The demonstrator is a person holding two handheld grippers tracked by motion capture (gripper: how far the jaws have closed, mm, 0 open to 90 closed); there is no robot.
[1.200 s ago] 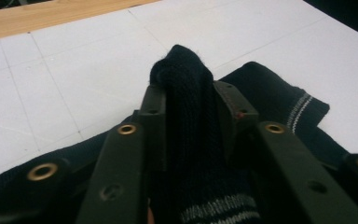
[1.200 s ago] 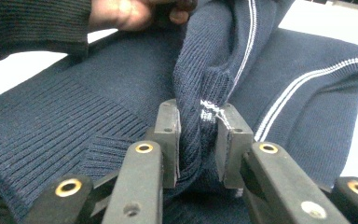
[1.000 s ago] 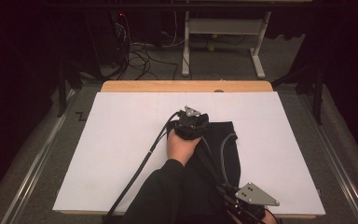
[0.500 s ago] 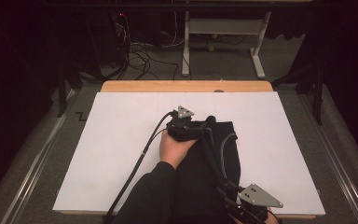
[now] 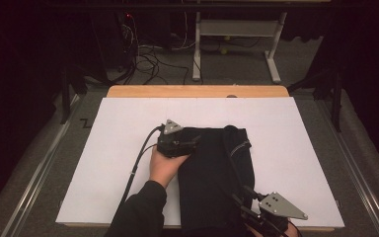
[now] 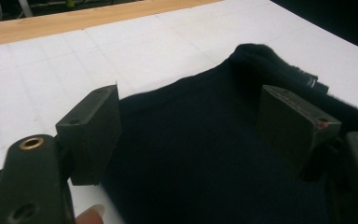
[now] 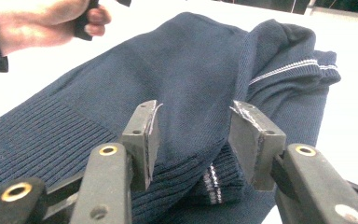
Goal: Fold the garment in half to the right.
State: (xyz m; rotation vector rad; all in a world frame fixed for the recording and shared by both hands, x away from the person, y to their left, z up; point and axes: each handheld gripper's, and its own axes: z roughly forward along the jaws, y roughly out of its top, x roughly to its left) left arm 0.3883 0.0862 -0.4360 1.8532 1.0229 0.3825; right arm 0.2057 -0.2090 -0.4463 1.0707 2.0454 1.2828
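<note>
A dark navy sweater (image 5: 212, 173) lies folded on the white board (image 5: 128, 123); a thin white stripe marks its ribbed cuff (image 7: 284, 67). My left gripper (image 5: 193, 143) hovers at the sweater's far left corner. Its jaws (image 6: 189, 112) have just been opening and stand wide apart over the fabric (image 6: 191, 154) without pinching it. My right gripper (image 5: 244, 200) is at the sweater's near right end by the board's front edge. Its jaws (image 7: 193, 123) have also just been opening. The ribbed hem (image 7: 51, 135) lies below the gap, and the pads do not press on it.
A wooden table edge (image 5: 197, 91) runs along the far side of the board. Behind it are a white metal frame (image 5: 237, 29) and loose cables (image 5: 148, 59) on the floor. Bare board stretches left and right of the sweater.
My left hand has slid left and a little nearer, from the sweater's top middle to its far left corner. The right gripper has hardly shifted.
</note>
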